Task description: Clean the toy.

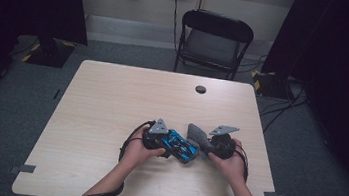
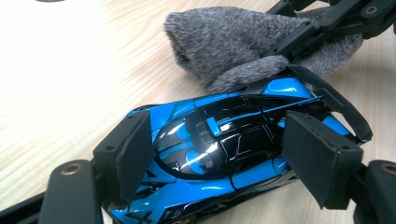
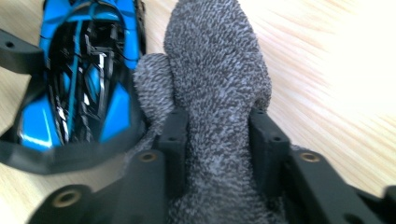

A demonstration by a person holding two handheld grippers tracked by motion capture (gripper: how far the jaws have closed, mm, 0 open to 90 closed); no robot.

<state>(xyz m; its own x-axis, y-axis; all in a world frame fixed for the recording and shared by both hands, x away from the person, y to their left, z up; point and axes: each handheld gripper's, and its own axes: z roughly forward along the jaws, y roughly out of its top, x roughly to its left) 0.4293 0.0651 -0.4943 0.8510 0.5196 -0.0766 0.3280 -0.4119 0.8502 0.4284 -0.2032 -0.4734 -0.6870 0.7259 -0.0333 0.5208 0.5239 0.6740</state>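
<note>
A blue and black toy car [image 1: 181, 148] lies on the wooden table [image 1: 111, 100], near its front edge. My left gripper [image 2: 226, 156] is shut on the car [image 2: 219, 140], with a foam pad pressed against each of its sides. A fuzzy grey cloth [image 1: 197, 133] sits just right of the car. My right gripper [image 3: 218, 140] is shut on this cloth [image 3: 217, 65], which bulges out past the pads. In the left gripper view the cloth [image 2: 219, 51] touches the car's far end, with the right gripper's fingers [image 2: 303, 35] on it. The car [image 3: 88, 70] lies to the left in the right gripper view.
A round dark grommet [image 1: 200, 89] is set in the table's far side. A black folding chair [image 1: 215, 40] stands beyond the table. Dark curtains hang at both sides, and cables run across the floor at the right.
</note>
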